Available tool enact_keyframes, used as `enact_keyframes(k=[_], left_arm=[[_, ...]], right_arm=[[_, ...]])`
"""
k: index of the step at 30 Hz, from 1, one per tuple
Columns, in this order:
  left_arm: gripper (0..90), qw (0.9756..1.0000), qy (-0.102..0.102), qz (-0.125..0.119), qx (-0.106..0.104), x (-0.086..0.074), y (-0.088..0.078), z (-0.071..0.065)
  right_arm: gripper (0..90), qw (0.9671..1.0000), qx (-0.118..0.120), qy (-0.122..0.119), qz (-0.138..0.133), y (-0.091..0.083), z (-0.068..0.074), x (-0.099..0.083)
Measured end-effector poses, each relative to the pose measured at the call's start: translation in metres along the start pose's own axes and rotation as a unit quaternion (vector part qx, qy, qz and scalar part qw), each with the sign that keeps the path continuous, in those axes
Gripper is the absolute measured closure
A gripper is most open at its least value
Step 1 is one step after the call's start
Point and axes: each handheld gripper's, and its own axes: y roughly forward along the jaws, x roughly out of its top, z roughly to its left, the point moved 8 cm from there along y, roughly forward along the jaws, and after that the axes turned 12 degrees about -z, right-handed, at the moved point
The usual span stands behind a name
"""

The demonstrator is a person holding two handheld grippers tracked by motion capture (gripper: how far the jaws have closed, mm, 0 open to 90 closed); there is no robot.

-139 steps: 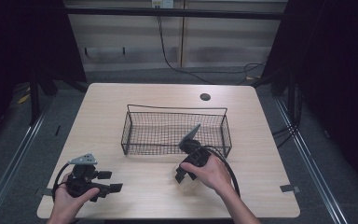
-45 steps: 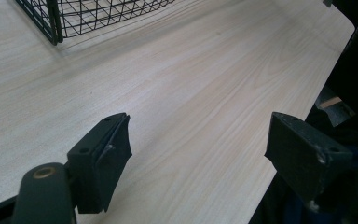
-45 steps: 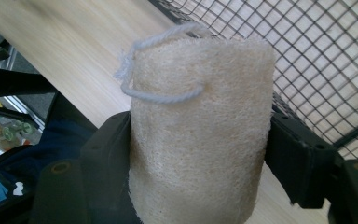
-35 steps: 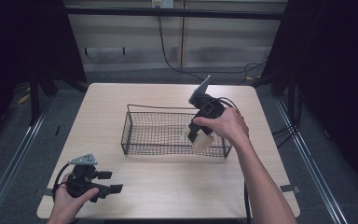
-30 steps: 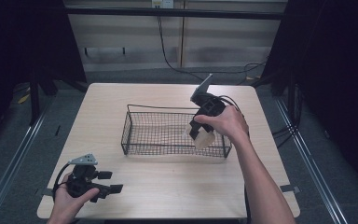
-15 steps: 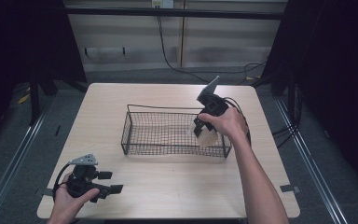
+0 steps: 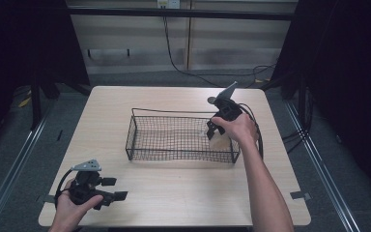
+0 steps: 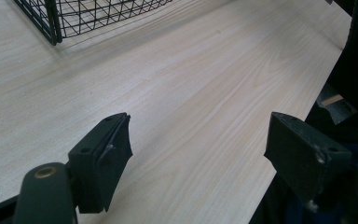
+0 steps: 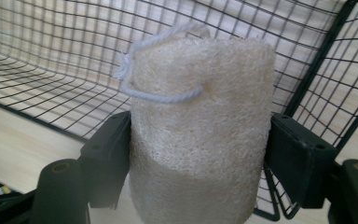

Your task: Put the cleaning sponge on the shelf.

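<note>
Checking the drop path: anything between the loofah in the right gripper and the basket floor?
Nothing visible. The right gripper is shut on the loofah, held inside the wire basket at its right end. The mesh below and behind it looks bare. The left gripper sits open at the table's near-left corner.

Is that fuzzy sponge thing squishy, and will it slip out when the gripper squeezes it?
The loofah sponge is probably light and a bit springy: its surface looks coarse and fibrous. That rough weave should grip well, so it likely won't slip from the right gripper, whose jaws press both sides. Its white cord loop looks floppy and might snag on the wire basket.
</note>
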Motion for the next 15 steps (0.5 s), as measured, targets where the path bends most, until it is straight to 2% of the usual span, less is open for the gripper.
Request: enact_keyframes(k=[2,4,8,10,15], left_arm=[[21.9,1.0,0.001,-0.001,0.0,0.0,0.0,0.0],[21.9,1.0,0.001,-0.001,0.001,0.0,0.0,0.0],[21.9,1.0,0.001,-0.001,0.002,0.0,0.0,0.0],[21.9,1.0,0.001,0.0,0.002,0.0,0.0,0.0],[21.9,1.0,0.001,0.0,0.002,0.0,0.0,0.0]], right_arm=[[27.2,1.0,0.001,0.0,0.004,0.002,-0.001,-0.001],[27.2,0.9999,0.004,0.009,-0.003,0.006,-0.003,-0.001],[27.1,0.9997,-0.003,0.025,-0.001,0.012,-0.01,-0.003],[27.1,0.9992,-0.011,0.037,-0.009,0.014,-0.013,-0.002],[27.1,0.9988,-0.012,0.046,-0.006,0.024,-0.018,-0.005]])
